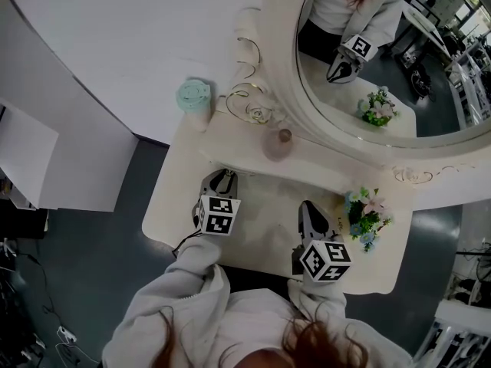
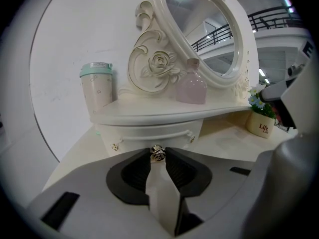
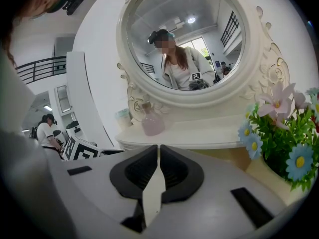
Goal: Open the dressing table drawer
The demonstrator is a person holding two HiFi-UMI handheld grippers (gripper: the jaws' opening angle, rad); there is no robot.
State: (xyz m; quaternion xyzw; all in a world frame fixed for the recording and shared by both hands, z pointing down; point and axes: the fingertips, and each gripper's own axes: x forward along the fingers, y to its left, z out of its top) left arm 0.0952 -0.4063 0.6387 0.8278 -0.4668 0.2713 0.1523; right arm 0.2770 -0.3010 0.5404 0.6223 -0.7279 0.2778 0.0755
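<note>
The cream dressing table's small drawer (image 2: 149,133) sits under the raised shelf (image 2: 164,111), and a small metal knob (image 2: 158,156) sticks out of its front. My left gripper (image 2: 158,150) is shut on that knob, which is pinched between the two jaw tips. In the head view the left gripper (image 1: 221,181) reaches under the shelf edge (image 1: 307,167), which hides the drawer. My right gripper (image 1: 309,209) hovers over the tabletop to the right. In its own view the right gripper (image 3: 158,147) is shut with nothing between the tips.
A mint-lidded tumbler (image 1: 195,98) and a pink bottle (image 1: 279,142) stand on the shelf below the oval mirror (image 1: 383,52). A pot of flowers (image 1: 367,215) stands on the tabletop just right of the right gripper. The white wall is at the left.
</note>
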